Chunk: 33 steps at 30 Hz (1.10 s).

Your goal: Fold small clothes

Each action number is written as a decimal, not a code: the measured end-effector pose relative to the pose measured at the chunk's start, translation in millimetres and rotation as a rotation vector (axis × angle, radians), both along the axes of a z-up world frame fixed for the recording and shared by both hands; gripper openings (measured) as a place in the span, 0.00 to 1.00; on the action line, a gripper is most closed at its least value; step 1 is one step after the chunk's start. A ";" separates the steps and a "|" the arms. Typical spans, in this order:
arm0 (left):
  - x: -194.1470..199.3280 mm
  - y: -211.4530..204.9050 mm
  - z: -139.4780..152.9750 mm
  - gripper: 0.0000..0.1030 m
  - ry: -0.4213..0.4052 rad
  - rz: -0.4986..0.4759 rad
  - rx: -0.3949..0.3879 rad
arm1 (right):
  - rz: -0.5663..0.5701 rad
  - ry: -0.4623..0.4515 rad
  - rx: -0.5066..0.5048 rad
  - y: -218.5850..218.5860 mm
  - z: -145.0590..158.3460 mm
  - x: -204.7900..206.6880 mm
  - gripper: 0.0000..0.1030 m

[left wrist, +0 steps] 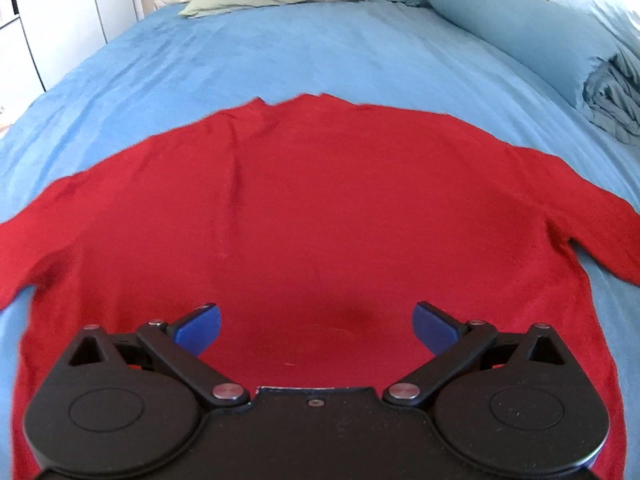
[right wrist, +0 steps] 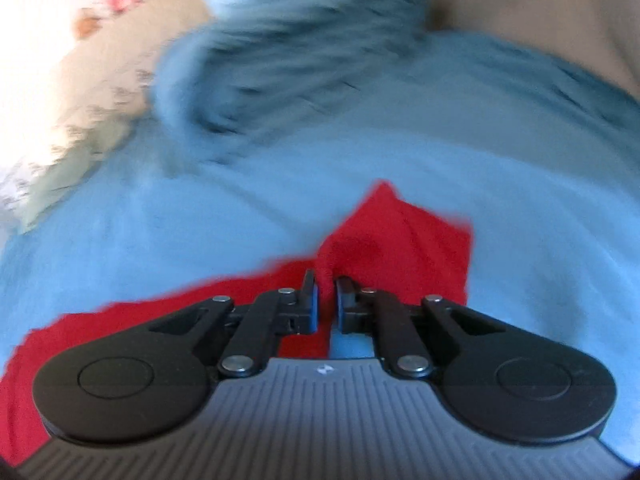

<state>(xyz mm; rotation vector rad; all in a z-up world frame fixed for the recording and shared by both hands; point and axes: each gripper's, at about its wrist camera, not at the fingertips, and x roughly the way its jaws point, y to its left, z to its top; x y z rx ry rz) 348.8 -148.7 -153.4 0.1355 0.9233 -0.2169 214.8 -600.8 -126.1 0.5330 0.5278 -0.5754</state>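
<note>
Left gripper (left wrist: 316,320) is hovering wide open over the shirt (left wrist: 320,208); right gripper (right wrist: 326,304) is pinching its sleeve (right wrist: 396,240) (bare bed (left wrist: 280,60) beyond).

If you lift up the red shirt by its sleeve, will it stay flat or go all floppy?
Probably floppy: the red shirt is thin cloth, already bunching where the right gripper pinches its sleeve. It likely drapes and drags across the blue bedsheet and looks light.
</note>
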 end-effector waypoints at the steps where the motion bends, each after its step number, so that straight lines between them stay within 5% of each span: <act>1: 1.1 6.4 3.3 1.00 -0.007 0.013 0.012 | 0.040 -0.029 -0.014 13.3 14.2 9.4 0.23; 6: 1.5 43.5 20.1 1.00 -0.058 0.067 0.020 | 0.324 -0.152 -0.112 120.2 78.0 67.9 0.23; 9: 0.6 73.1 27.7 1.00 -0.073 0.106 0.020 | 0.538 -0.178 -0.165 203.9 89.2 103.8 0.23; 13: -4.1 110.0 32.2 1.00 -0.087 0.147 0.030 | 0.761 -0.083 -0.208 308.1 50.6 146.3 0.23; 17: -7.8 143.0 31.2 1.00 -0.055 0.160 -0.004 | 0.834 0.047 -0.234 371.9 -14.3 165.5 0.23; 25: -13.1 174.1 27.5 1.00 -0.017 0.183 -0.064 | 0.853 0.078 -0.289 394.4 -52.3 151.3 0.26; 27: -11.8 172.7 28.9 1.00 -0.017 0.186 -0.079 | 0.876 0.076 -0.300 395.7 -50.0 153.0 0.37; 30: -13.3 170.0 36.2 1.00 -0.031 0.172 -0.090 | 0.898 0.060 -0.323 391.3 -41.0 149.6 0.97; 33: -13.9 155.2 48.3 1.00 -0.075 0.119 -0.064 | 0.899 0.043 -0.391 383.2 -26.5 133.3 1.00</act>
